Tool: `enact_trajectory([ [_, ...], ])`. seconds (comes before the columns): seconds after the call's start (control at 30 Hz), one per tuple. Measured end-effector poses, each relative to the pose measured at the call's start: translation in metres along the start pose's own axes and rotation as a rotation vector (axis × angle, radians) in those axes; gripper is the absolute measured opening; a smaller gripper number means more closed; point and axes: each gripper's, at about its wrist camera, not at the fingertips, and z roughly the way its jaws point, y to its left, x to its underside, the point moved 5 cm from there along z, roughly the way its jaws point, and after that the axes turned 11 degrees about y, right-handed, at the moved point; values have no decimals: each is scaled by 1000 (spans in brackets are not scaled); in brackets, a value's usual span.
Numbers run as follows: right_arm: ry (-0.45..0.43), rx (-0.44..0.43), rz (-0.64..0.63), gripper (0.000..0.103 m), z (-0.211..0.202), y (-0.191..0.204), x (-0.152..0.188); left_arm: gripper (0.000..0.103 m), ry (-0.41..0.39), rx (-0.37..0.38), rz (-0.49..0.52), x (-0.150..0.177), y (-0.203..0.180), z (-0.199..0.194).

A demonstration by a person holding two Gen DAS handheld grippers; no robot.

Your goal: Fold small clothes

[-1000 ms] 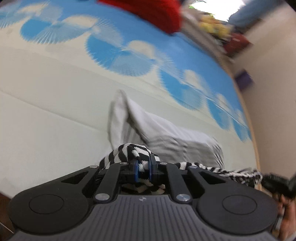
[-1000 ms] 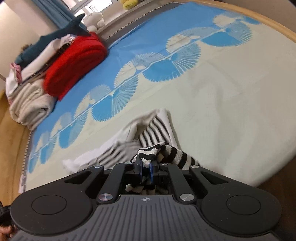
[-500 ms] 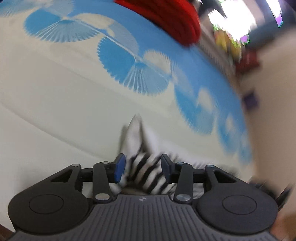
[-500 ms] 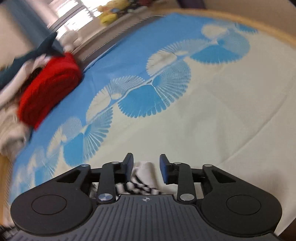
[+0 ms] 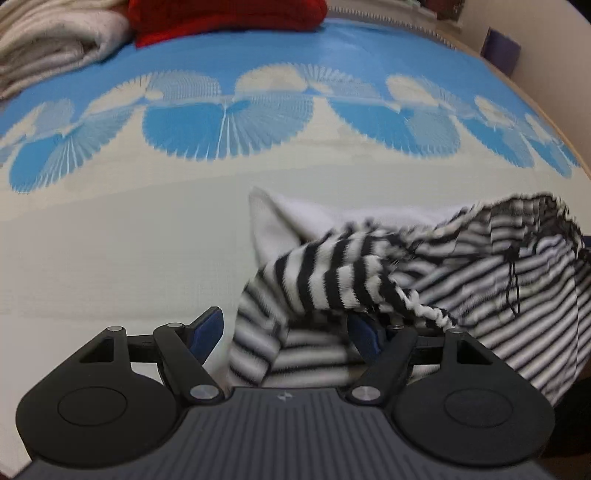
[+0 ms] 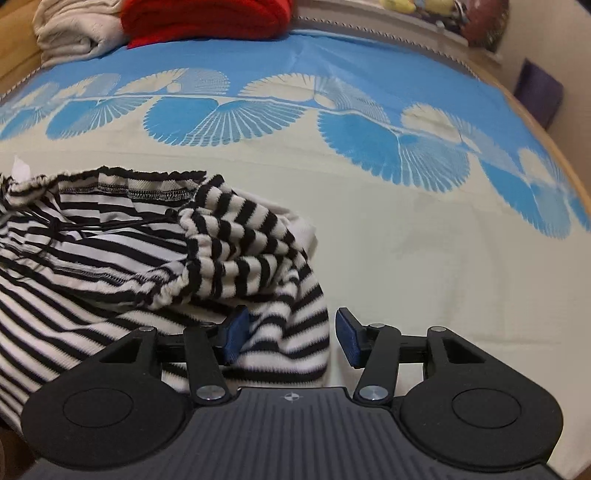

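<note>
A small black-and-white striped garment [image 5: 424,273] lies crumpled on the bed near its front edge; it also shows in the right wrist view [image 6: 129,251]. Its waistband with a black drawstring is folded over the body. My left gripper [image 5: 288,328] is open, its left corner lying loose between the fingers and draped over the right finger. My right gripper [image 6: 291,332] is open, with the garment's right corner lying between the fingers against the left one. Neither holds the cloth.
The bed cover [image 5: 110,240] is cream with blue fan shapes [image 6: 388,136]. A folded red blanket [image 6: 207,14] and cream towels [image 5: 55,40] are piled at the far edge. A purple box [image 6: 539,96] stands by the wall at right. The wooden bed rim [image 6: 546,136] curves along the right.
Both grippers were shut on the striped garment a second ago; both opened and let it drop onto the bed. Both then swung round and now sit low at its two corners.
</note>
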Motion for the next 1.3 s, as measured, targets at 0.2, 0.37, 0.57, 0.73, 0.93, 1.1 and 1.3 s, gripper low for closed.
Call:
enact_trajectory([
  [0.2,-95,34,-47,54,8,14,-30,78,-56,-10,10,-30,-23,-1],
  [0.37,-123,-17,-35,46,19,24,-60,26,-14,1,-22,-46,-20,14],
  [0.57,-261,-126,141,7,3,8,-93,4,-181,-12,-241,-73,22,-5],
  [0.73,-164,-155,319,8,25,-6,-105,4,-76,-28,-261,-86,20,25],
  [0.93,0,-1,276,36,56,11,-104,39,31,-13,-353,-84,33,44],
  [1.1,-39,-68,354,41,47,-5,-100,62,6,38,-358,-75,39,34],
  [1.3,17,42,369,44,49,-20,-88,63,28,25,-361,-63,45,21],
])
